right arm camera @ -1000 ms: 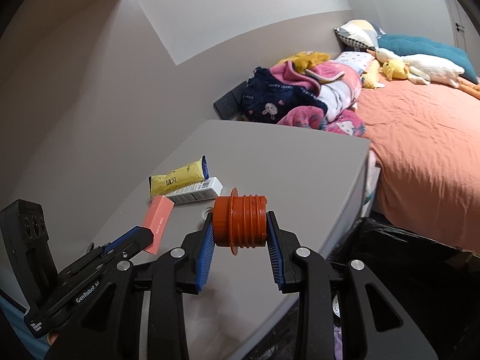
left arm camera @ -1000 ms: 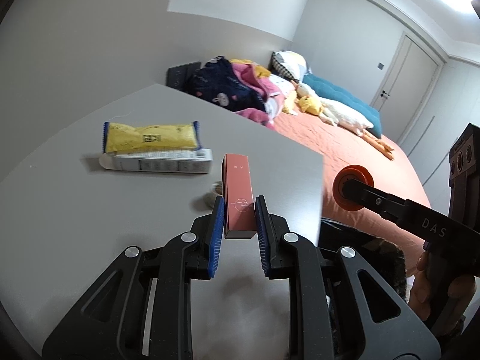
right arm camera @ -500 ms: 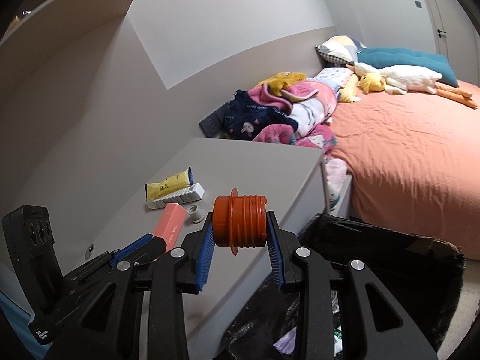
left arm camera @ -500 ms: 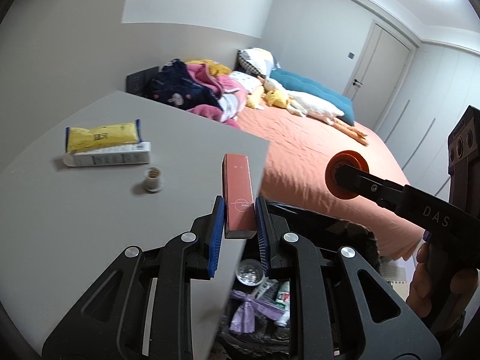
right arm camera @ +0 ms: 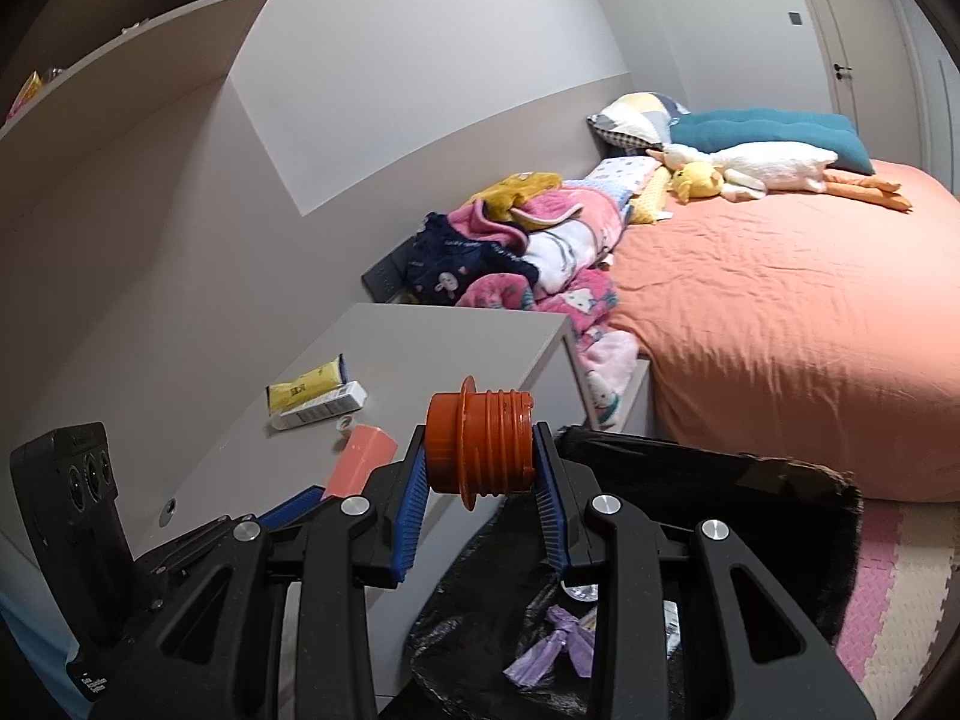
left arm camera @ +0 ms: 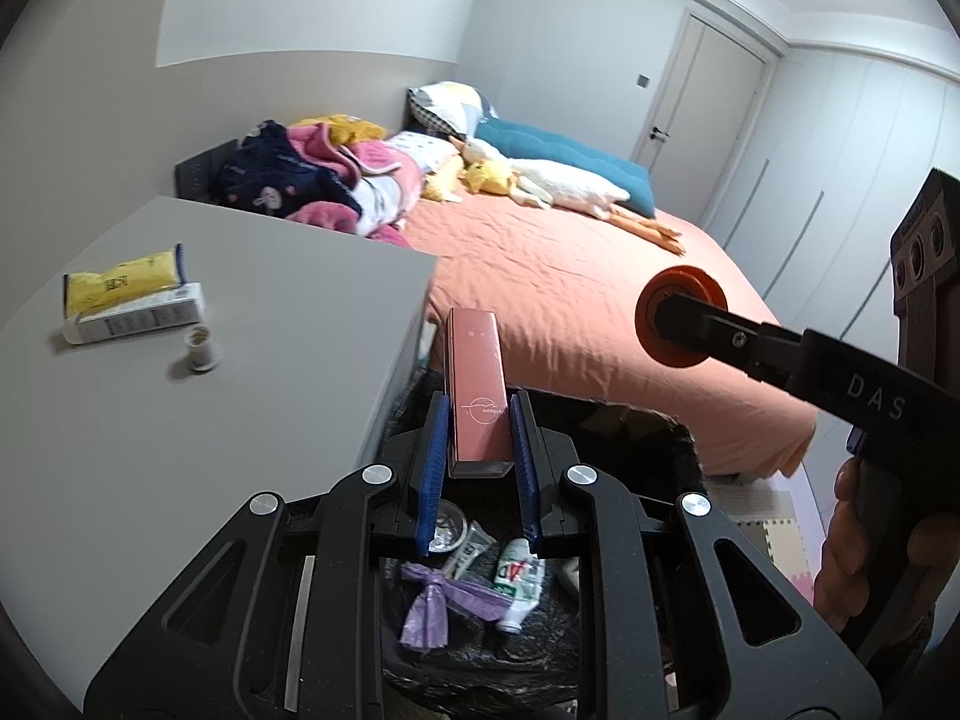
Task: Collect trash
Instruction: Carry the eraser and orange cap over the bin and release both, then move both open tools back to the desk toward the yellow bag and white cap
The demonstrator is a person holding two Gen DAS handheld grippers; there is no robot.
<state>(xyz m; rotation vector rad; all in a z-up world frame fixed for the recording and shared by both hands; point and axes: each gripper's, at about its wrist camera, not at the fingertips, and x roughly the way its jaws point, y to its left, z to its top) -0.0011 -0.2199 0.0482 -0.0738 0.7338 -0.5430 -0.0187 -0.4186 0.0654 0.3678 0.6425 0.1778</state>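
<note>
My left gripper (left arm camera: pixel 477 426) is shut on a pink box (left arm camera: pixel 477 390) and holds it over the black-lined trash bin (left arm camera: pixel 648 438). My right gripper (right arm camera: pixel 480 468) is shut on an orange ribbed plug (right arm camera: pixel 480 450), also above the bin (right arm camera: pixel 780 480); the plug shows in the left wrist view (left arm camera: pixel 681 315) too. Inside the bin lie a purple bag (left arm camera: pixel 438 600), a small bottle (left arm camera: pixel 519 579) and other trash. On the grey table (left arm camera: pixel 270 360) remain a yellow packet (left arm camera: pixel 123 282), a white box (left arm camera: pixel 135 321) under it and a small white cap (left arm camera: pixel 198 348).
An orange bed (left arm camera: pixel 570 300) with plush toys, pillows and a clothes pile (left arm camera: pixel 318 180) lies beyond the table. A shelf (right arm camera: pixel 120 30) hangs on the wall at upper left. Foam floor mats (right arm camera: pixel 900 570) sit beside the bin.
Both grippers have swung right, off the table and over the bin, still holding the pink box and the orange plug. The bin's inside has come into view.
</note>
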